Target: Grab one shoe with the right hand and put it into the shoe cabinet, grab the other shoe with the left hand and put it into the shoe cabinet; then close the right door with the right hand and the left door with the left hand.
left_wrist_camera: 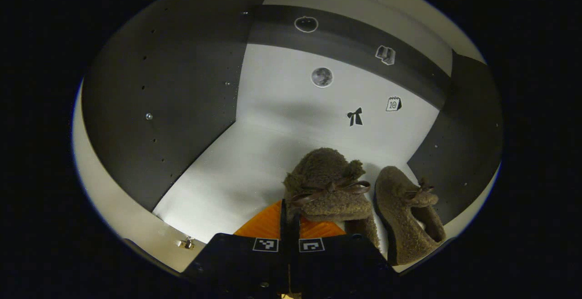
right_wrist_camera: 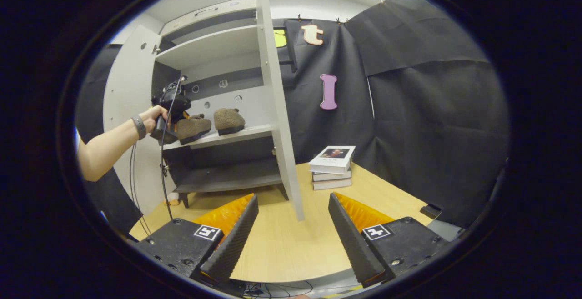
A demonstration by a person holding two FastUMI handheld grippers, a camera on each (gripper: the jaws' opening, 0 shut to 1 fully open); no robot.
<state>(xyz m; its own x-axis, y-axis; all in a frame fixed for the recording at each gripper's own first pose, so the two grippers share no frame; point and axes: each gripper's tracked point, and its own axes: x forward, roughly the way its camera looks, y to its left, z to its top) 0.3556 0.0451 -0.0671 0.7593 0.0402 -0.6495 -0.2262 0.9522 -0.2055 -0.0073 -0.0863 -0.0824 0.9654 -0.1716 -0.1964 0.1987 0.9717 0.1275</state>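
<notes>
Left gripper view: left hand-held gripper inside the shoe cabinet, fingers pressed together on the heel of the near shoe.

Near shoe sits on the white shelf, toe toward the back wall, long axis running straight ahead of the fingers; second shoe lies just beside it to the right, roughly parallel. Both shoes appear placed; release looks like the step in hand. Right gripper view: right hand-held gripper hangs wide open over the bench, nothing between its fingers. Right door stands open, edge-on, directly ahead, nearer this gripper. Left door is open beside the person's hand.
</notes>
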